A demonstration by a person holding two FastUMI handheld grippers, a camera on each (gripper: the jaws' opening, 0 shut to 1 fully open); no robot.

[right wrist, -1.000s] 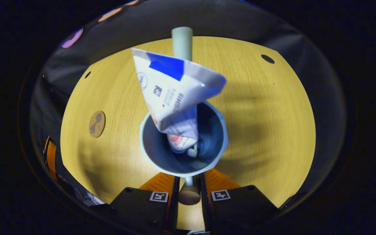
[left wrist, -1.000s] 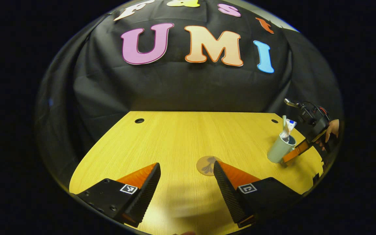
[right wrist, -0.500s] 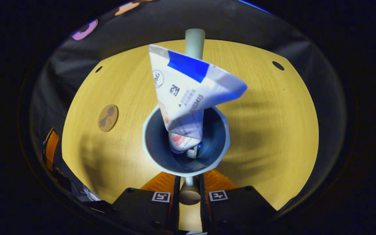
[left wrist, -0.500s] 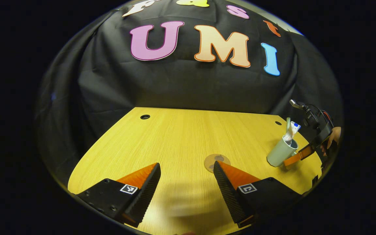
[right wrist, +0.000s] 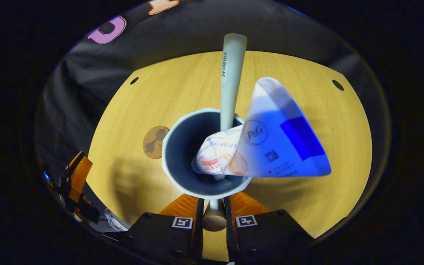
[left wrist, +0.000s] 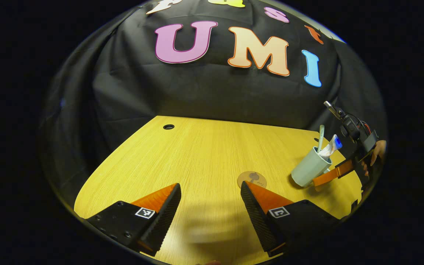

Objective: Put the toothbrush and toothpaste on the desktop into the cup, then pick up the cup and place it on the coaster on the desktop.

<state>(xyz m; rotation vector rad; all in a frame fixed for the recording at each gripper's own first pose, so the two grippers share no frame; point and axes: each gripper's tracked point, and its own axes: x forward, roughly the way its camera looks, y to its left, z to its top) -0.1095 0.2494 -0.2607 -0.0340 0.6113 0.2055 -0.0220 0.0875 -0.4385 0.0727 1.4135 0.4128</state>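
Toothbrush (right wrist: pixel 230 79), toothpaste (right wrist: pixel 271 151) inside cup (right wrist: pixel 177 184)

Bare yellow wood-grain desktop (left wrist: pixel 197 154): open across the middle and left, passable. Round brown coaster (left wrist: pixel 251 179): top uncovered, just beyond the wide-spread left gripper (left wrist: pixel 211 206). Pale grey-blue cup (left wrist: pixel 307 167): near the coaster's right side, tilted.
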